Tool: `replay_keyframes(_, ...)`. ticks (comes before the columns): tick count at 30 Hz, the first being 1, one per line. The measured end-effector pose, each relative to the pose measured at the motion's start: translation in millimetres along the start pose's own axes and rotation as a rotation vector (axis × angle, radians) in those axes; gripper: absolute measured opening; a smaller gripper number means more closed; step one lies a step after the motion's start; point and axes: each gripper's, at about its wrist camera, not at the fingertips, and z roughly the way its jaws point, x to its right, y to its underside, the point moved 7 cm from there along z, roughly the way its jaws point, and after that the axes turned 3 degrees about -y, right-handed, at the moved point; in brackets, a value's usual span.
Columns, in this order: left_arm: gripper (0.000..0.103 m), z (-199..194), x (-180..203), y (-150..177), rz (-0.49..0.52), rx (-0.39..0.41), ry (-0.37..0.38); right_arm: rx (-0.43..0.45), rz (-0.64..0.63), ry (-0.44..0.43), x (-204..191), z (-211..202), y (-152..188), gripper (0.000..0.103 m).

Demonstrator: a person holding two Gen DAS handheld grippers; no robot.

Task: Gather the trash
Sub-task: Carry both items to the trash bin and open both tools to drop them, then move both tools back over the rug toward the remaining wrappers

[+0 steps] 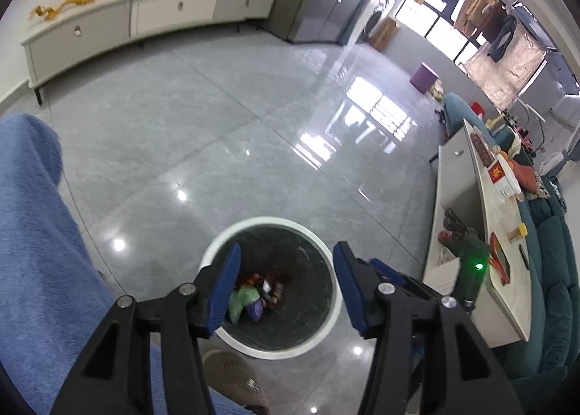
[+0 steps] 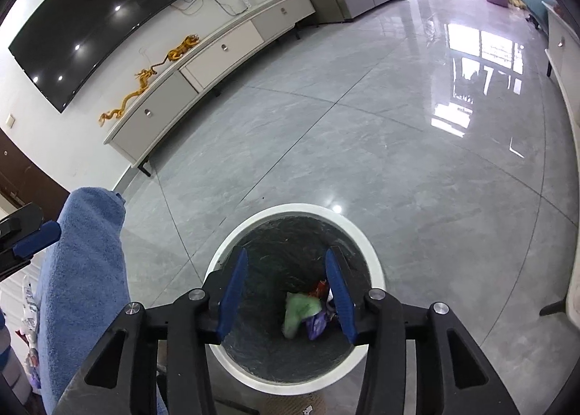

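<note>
While both grippers hang above the bin (image 1: 328, 320), neither carries anything: the left gripper (image 1: 286, 288) stands with its jaws parted and only the bin's dark interior showing between the blue pads, and the right gripper (image 2: 286, 293) is likewise parted and empty.

Trash location: a small heap at the bottom of the bin, consisting of a green wrapper (image 2: 299, 309), a purple wrapper (image 2: 316, 322) and some red and dark scraps (image 1: 264, 280). Green piece lies toward the near side of the bin floor, purple just beside it, touching. Bin is white-rimmed with a dark liner and stands on the grey tile floor (image 1: 217, 143).

Key relation: from either claw the heap lies straight below and slightly ahead, inside the rim. Both claws point steeply down into the opening. In the right wrist view the heap sits nearer the right-hand pad; in the left wrist view, nearer the left-hand pad. Neither hand looks clearly closer to the bin.

Beside the bin: a blue trouser leg (image 1: 40, 233) and a slipper (image 1: 232, 375) at its near edge. A low table (image 1: 467, 262) with clutter stands well to one side.

Judgement: deposit looks finished; next pick probably lies away from the bin, possibly the table.
</note>
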Motion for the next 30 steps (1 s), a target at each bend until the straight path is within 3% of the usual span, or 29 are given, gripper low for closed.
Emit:
replay_keyframes(6, 0.051, -56, -18, -1, -0.027, 0.151, -0.034, 0.073, -0.050, 0.034, -17, -37, -16, 0.047)
replay_keyframes(12, 0.051, -105, -45, 15, -0.023, 0.194, -0.118, 0.152, -0.119, 0.047, -46, -77, -25, 0.049)
replay_keyframes(20, 0.051, -177, -96, 52, -0.056, 0.277, -0.207, 0.190, -0.193, -0.012, -106, -111, -25, 0.049)
replay_keyframes(30, 0.051, -271, -207, 112, -0.293, 0.394, -0.317, 0.236, -0.317, -0.082, -177, -143, -27, 0.049)
